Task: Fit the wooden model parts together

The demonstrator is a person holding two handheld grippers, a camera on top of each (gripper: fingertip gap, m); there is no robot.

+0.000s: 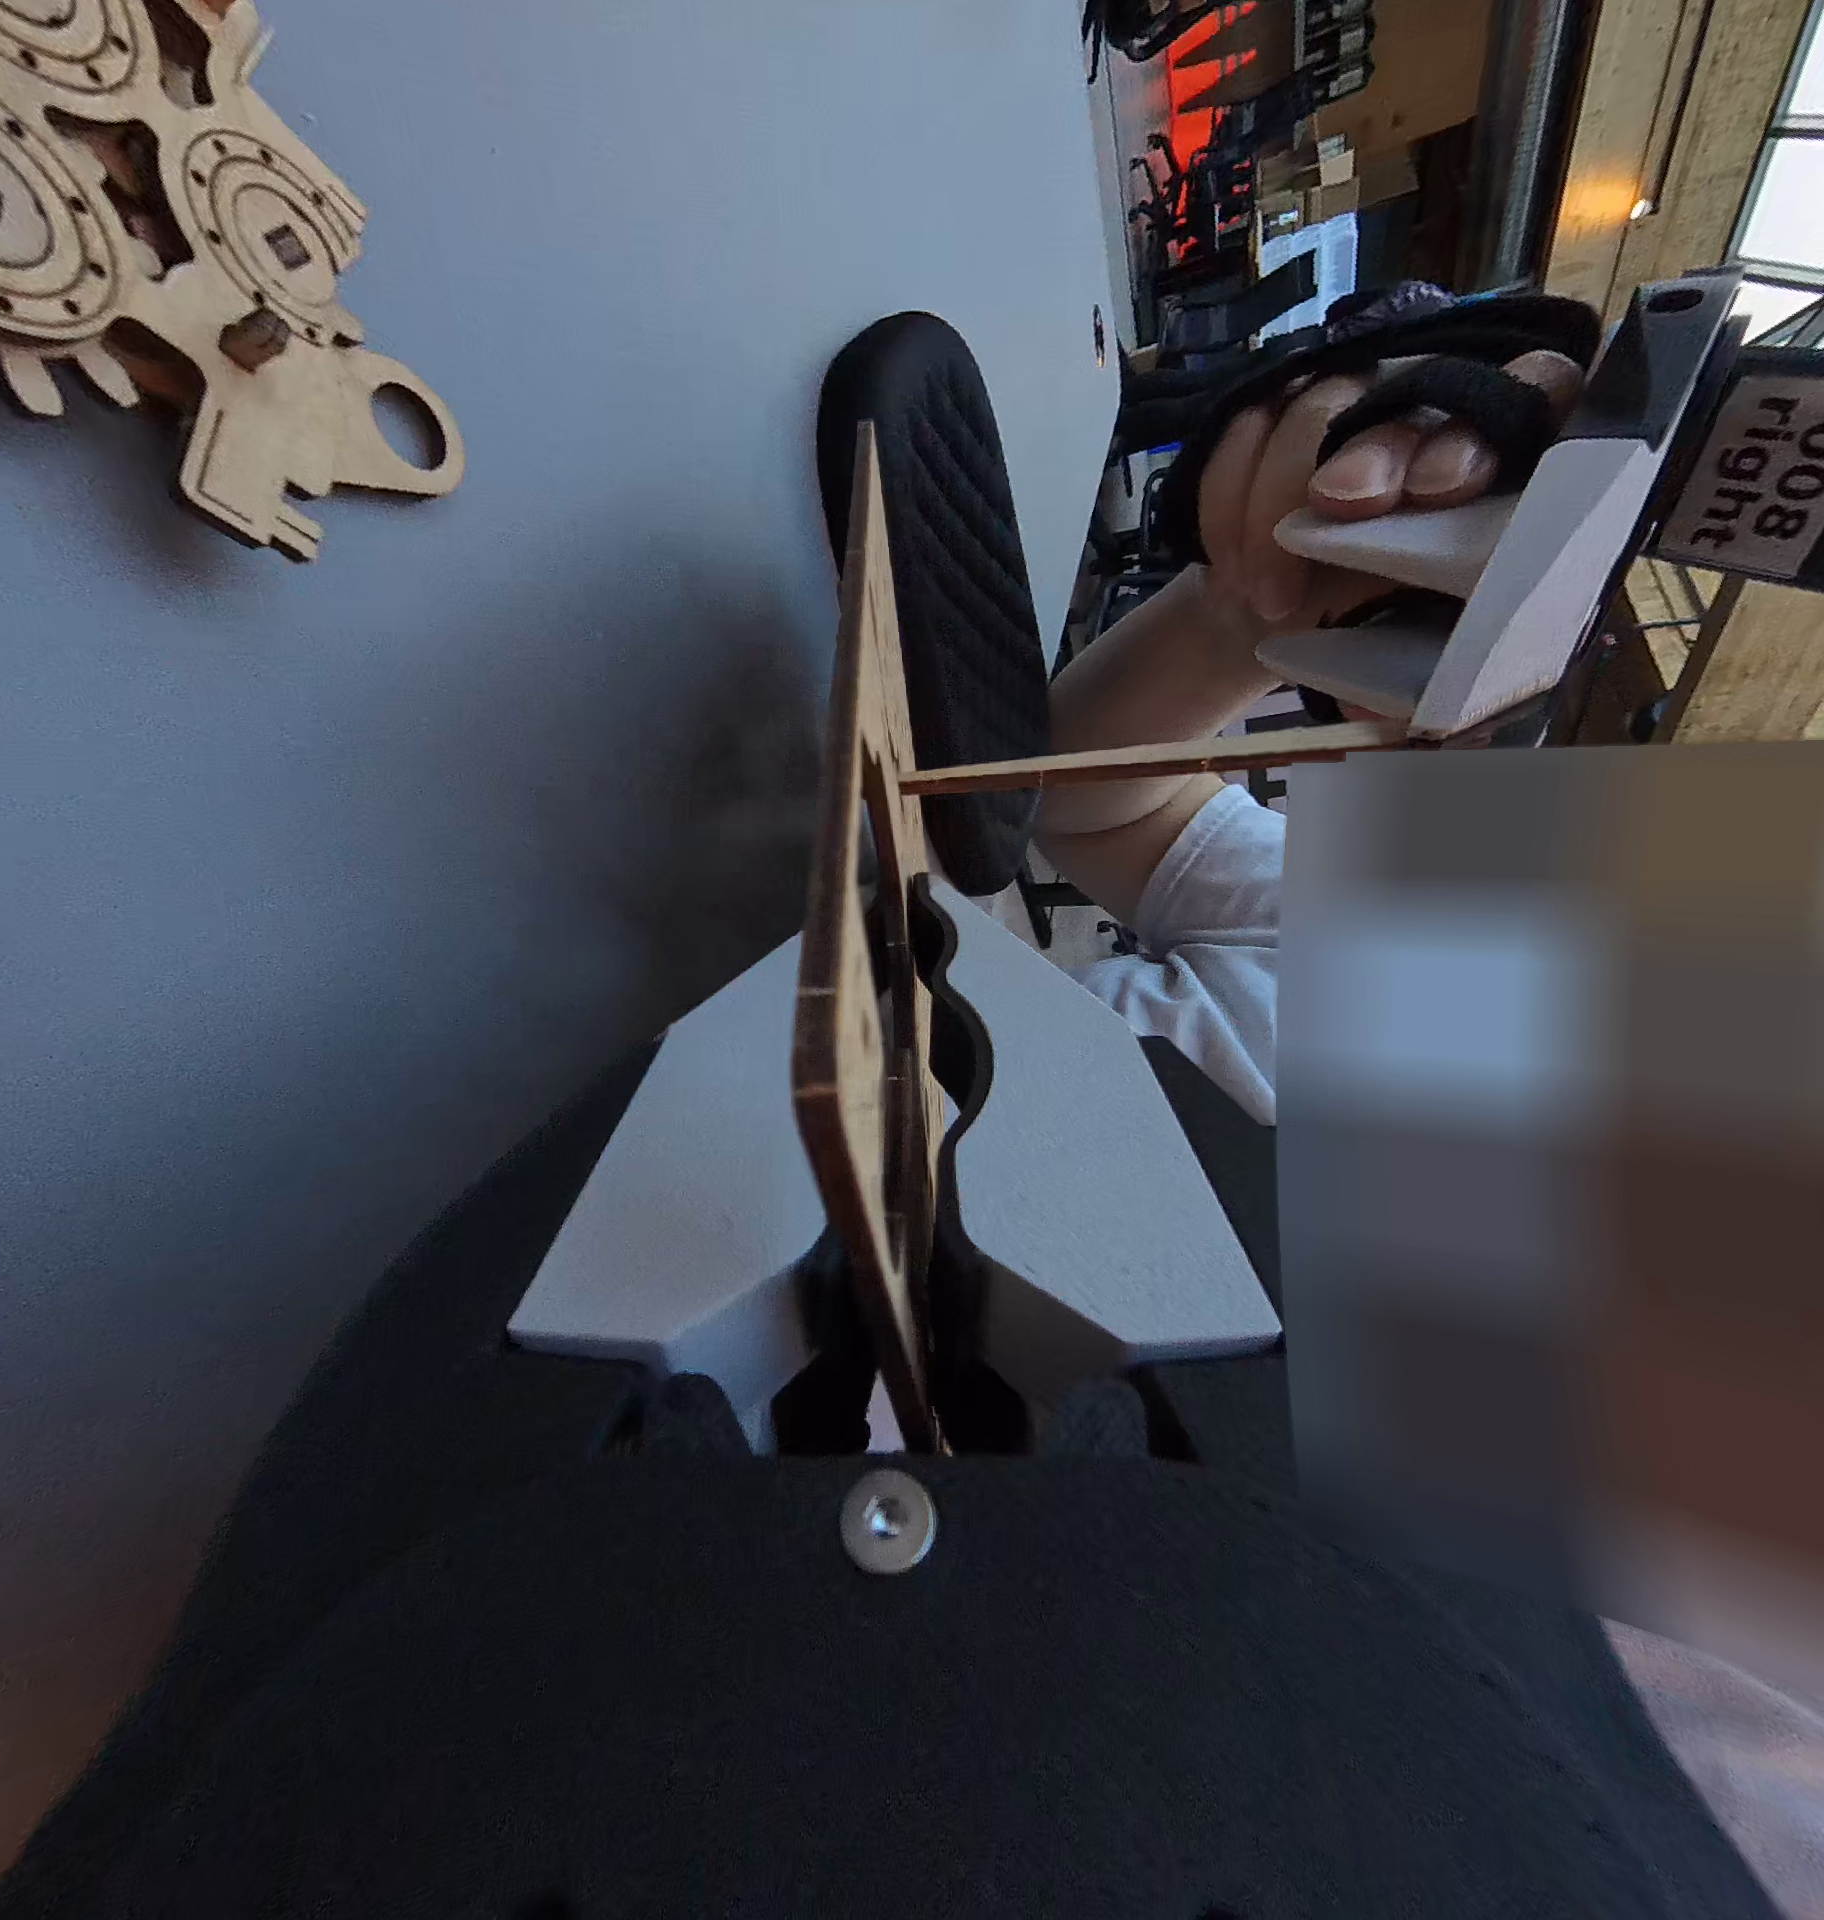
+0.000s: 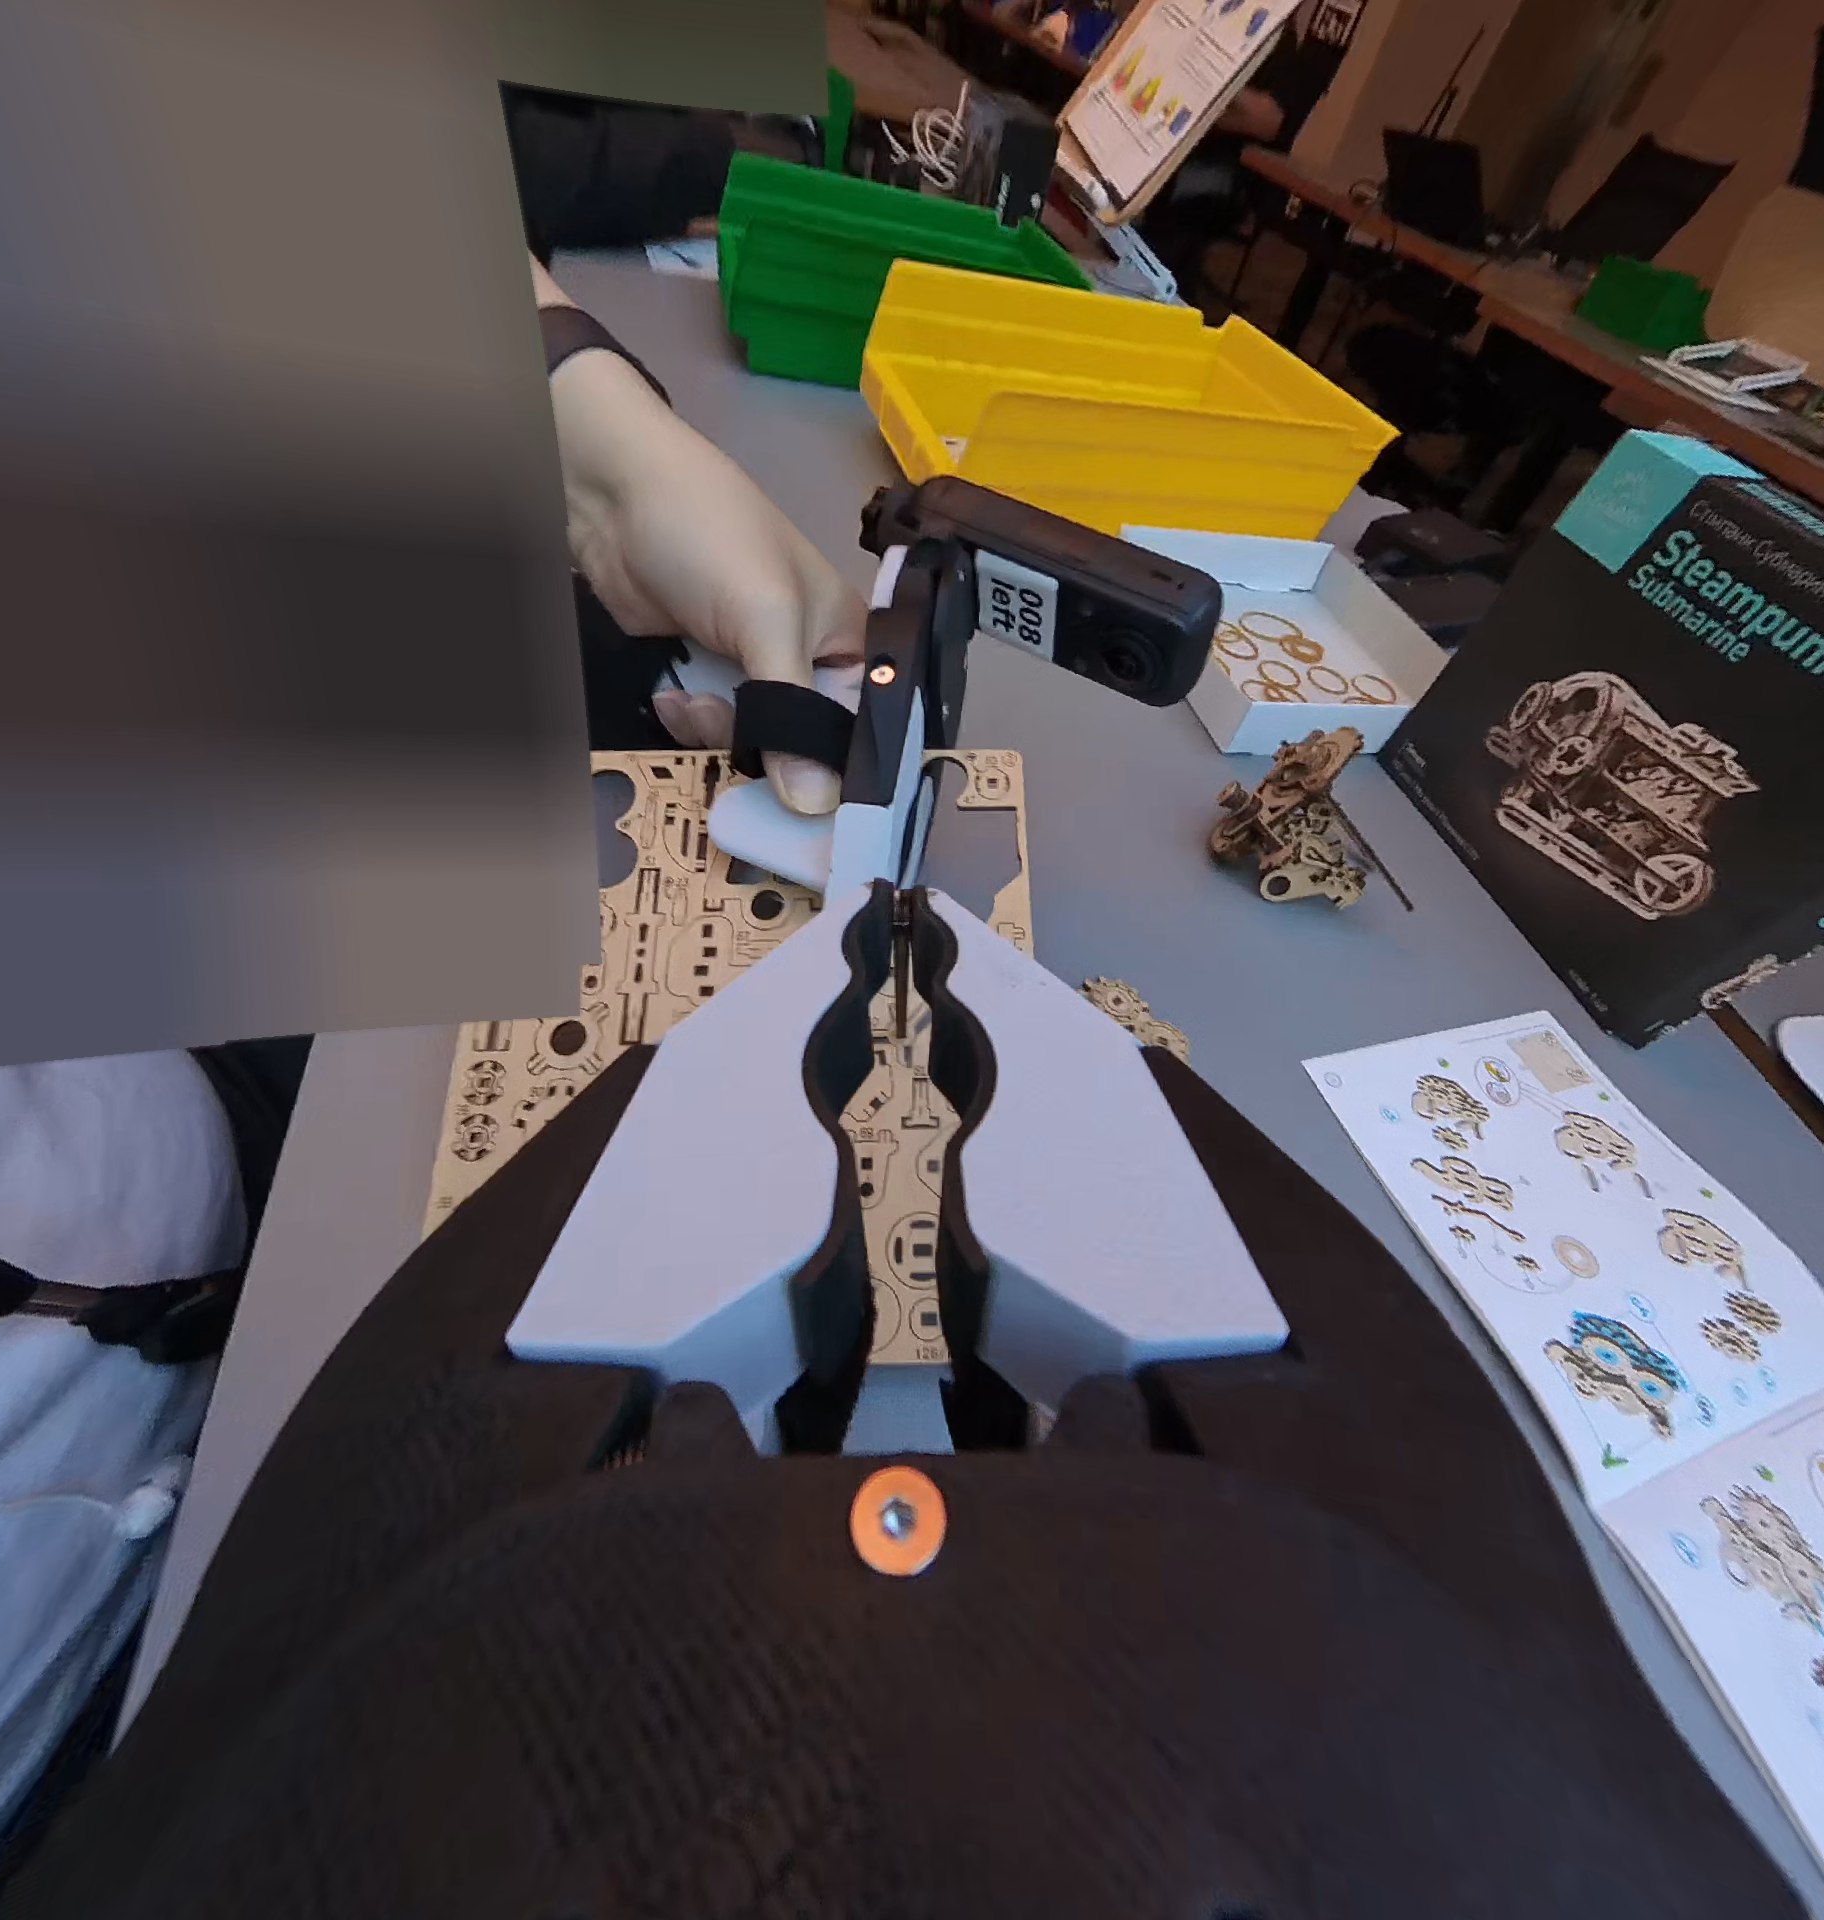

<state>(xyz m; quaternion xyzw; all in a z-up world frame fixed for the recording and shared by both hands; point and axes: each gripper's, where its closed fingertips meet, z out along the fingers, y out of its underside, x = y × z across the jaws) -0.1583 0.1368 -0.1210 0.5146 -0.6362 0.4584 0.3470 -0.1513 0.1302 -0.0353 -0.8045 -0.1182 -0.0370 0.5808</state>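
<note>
My left gripper [image 1: 866, 935] is shut on a flat wooden plate [image 1: 851, 1039], held upright and seen edge-on. My right gripper [image 1: 1407, 732] comes in from the right, shut on a thin wooden strip [image 1: 1126, 767]. The strip's tip meets the plate's face at a cut-out. In the right wrist view my right gripper [image 2: 903, 920] pinches the strip [image 2: 903, 982] edge-on. The left gripper [image 2: 892, 862] is just beyond it, tip to tip, and the plate is mostly hidden there. A partly built wooden model [image 1: 149, 239] lies on the grey table [image 1: 575, 416].
A punched wooden parts sheet [image 2: 679, 935] lies under the grippers. A small assembled model [image 2: 1292, 831], the kit box [image 2: 1635, 748], an open booklet [image 2: 1573, 1278], yellow [image 2: 1126, 416] and green [image 2: 835, 270] bins and a white box of rings [image 2: 1303, 665] stand to the right. A black ribbed oval [image 1: 949, 623] sits at the table edge. The grippers' ends are close to 9 cm from one another.
</note>
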